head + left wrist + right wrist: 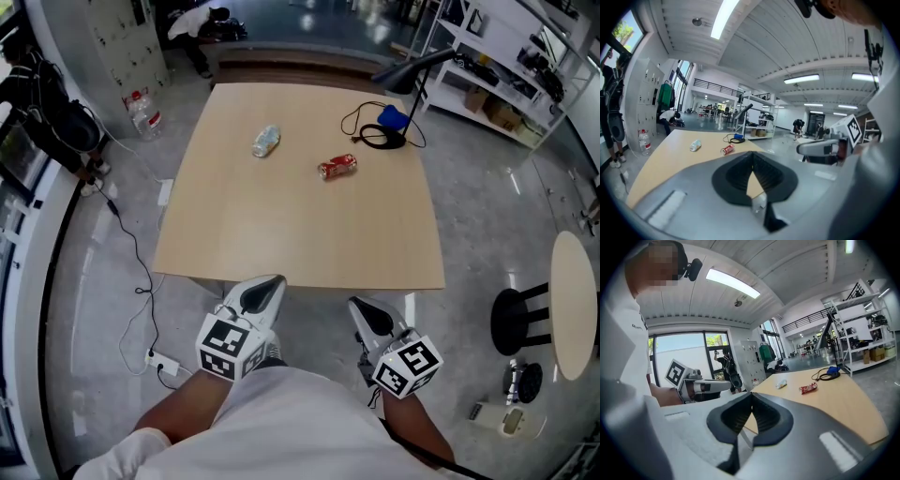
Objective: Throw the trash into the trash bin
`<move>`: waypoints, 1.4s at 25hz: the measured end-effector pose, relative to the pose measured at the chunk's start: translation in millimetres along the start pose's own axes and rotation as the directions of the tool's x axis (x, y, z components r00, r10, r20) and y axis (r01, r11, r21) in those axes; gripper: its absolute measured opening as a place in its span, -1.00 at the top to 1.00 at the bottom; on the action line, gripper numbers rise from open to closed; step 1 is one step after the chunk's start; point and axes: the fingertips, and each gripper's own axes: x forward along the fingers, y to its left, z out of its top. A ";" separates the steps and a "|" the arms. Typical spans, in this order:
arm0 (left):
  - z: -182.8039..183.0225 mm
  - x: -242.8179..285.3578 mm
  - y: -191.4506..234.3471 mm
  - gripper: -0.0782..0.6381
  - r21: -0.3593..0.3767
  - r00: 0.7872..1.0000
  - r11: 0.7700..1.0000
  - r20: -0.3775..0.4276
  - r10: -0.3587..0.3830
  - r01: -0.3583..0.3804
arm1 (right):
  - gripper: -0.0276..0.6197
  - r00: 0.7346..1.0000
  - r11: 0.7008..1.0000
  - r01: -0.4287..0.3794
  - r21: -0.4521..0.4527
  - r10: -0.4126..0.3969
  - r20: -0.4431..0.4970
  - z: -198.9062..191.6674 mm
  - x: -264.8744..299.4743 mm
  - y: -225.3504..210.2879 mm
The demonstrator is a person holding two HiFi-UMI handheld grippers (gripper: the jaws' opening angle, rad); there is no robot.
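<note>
Closest in, the left claw (267,286) is clenched, its two black pads meeting at the tips with nothing between them. The left gripper view shows only bare tabletop through the gap below the tips. At its three o'clock the right claw (364,309) is clamped tight and is empty as well. Both hang just short of the near edge of the table (281,225), pointing across it toward twelve o'clock.

Out on the table, well apart from both claws, lies the trash. A red can (337,167) rests on its side near the middle. At its ten o'clock is what looks like a crushed bottle (266,142), too small here to be sure. At the can's two o'clock stands a black lamp (401,73). No bin shows in any view.

Trouble from here is likely to come in three ways. Pads that reach the can without first spreading would shove it, and a can on its side rolls readily, perhaps off the edge. An off-centre squeeze on the dented can or the slick bottle could squirt it out of the grip. With the bin unseen, any carry would begin without a known drop point, which risks a fumble on the way.
</note>
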 end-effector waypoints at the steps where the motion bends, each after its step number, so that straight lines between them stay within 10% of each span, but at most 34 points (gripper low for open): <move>1: 2.7 2.6 7.5 0.76 0.000 1.000 1.000 0.001 -0.005 0.005 | 0.91 1.000 1.000 0.003 0.000 -0.003 -0.002 2.7 7.7 -1.5; 23: 5.7 48.1 98.7 0.76 -0.033 0.996 0.997 -0.052 -0.078 0.076 | 0.91 0.994 0.999 0.043 -0.022 -0.045 -0.101 18.2 111.3 -32.0; 35: 9.0 92.7 112.5 0.76 -0.050 0.998 0.999 -0.052 0.019 -0.022 | 0.91 0.988 0.999 -0.015 -0.038 0.009 -0.154 18.8 138.5 -102.1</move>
